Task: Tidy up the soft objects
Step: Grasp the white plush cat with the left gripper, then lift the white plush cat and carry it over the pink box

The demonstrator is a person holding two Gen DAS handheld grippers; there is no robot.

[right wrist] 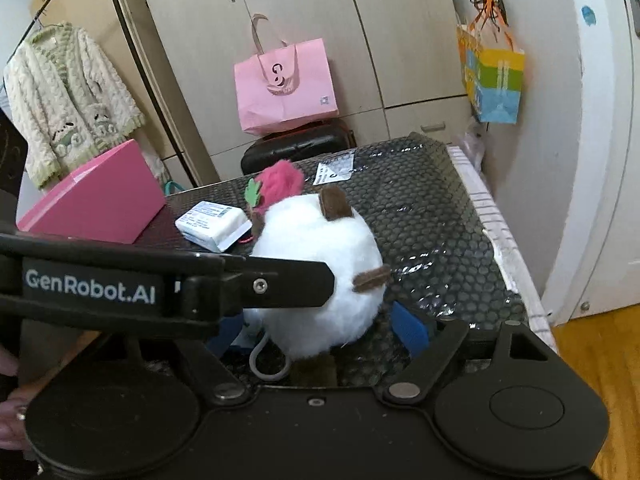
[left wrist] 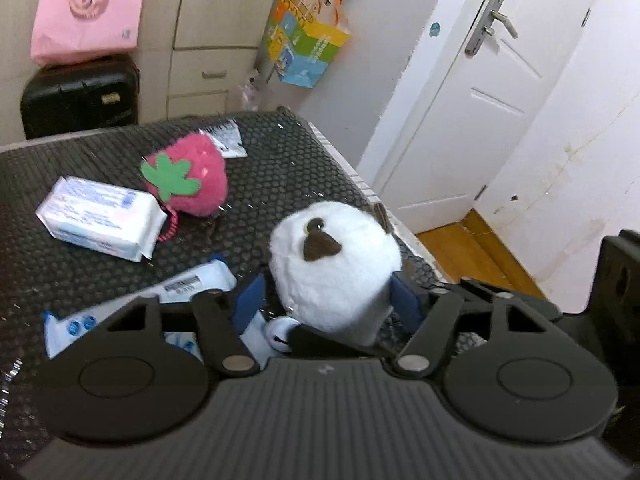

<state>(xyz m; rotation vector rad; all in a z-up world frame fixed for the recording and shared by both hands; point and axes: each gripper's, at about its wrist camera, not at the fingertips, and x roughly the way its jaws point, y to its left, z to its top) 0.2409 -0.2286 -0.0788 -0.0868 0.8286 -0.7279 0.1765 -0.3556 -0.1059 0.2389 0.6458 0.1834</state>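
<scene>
L claw [left wrist: 326, 294]: blue pads press both sides of the white plush [left wrist: 336, 264]; pinching it.
R claw [right wrist: 320, 326]: spread wide, plush [right wrist: 316, 276] sits between the pads; can't tell if they touch.
Plush: white w/ brown ears, at the near edge of the dark desk [left wrist: 280, 168].
Strawberry toy [left wrist: 188, 178]: farther back on desk, next to wipes pack [left wrist: 100, 216].
Pink box [right wrist: 96, 196]: left side of desk.
Pink bag [right wrist: 286, 84]: on black case behind desk.
</scene>
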